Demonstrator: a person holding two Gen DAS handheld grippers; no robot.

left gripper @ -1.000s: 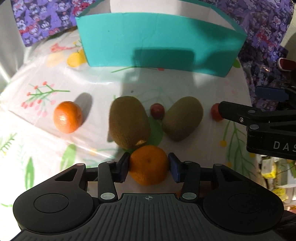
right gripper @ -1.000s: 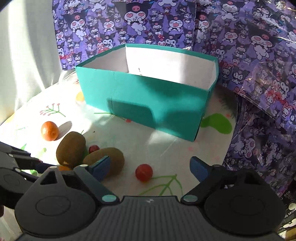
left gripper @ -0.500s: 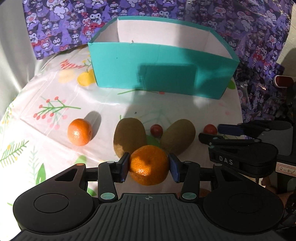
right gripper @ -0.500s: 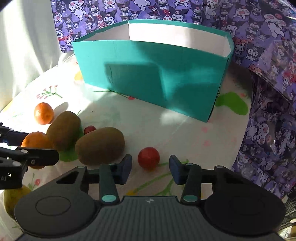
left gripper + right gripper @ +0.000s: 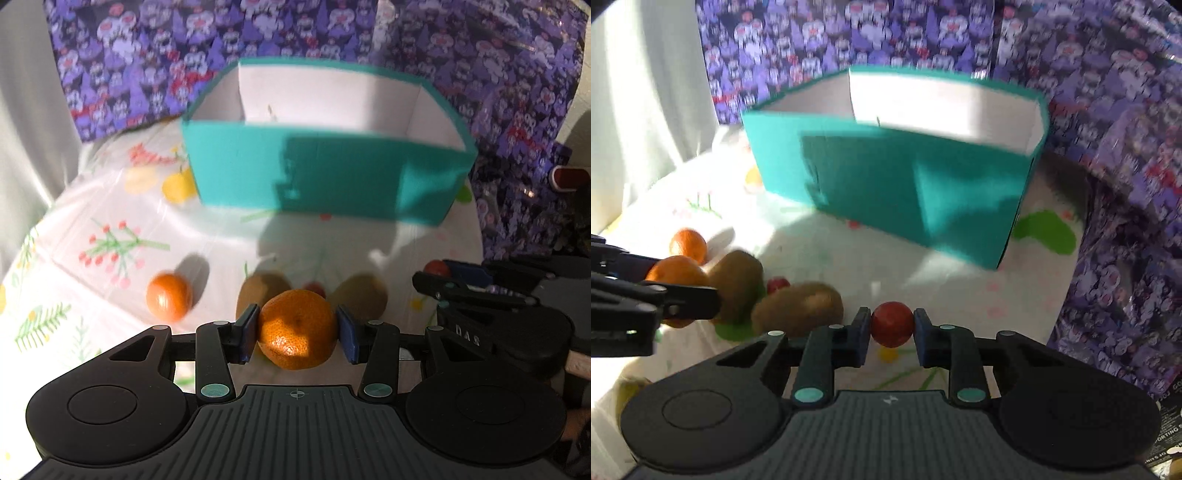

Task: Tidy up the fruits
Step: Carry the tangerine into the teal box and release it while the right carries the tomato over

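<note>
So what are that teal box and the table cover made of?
The box looks like cardboard: matte teal outside, plain white inside, with thin, straight folded walls. The table cover seems to be glossy plastic sheet printed with plants; it shines in the light, though coated cloth is possible.

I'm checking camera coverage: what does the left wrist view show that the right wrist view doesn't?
Only the left wrist view shows the left tongs from behind, both pads on the held mandarin.

Only the right wrist view shows the right tongs squarely shut on the small red fruit, and a yellowish fruit at the lower left edge.

Both show the teal box, two kiwis, a loose mandarin and another small red fruit.
</note>
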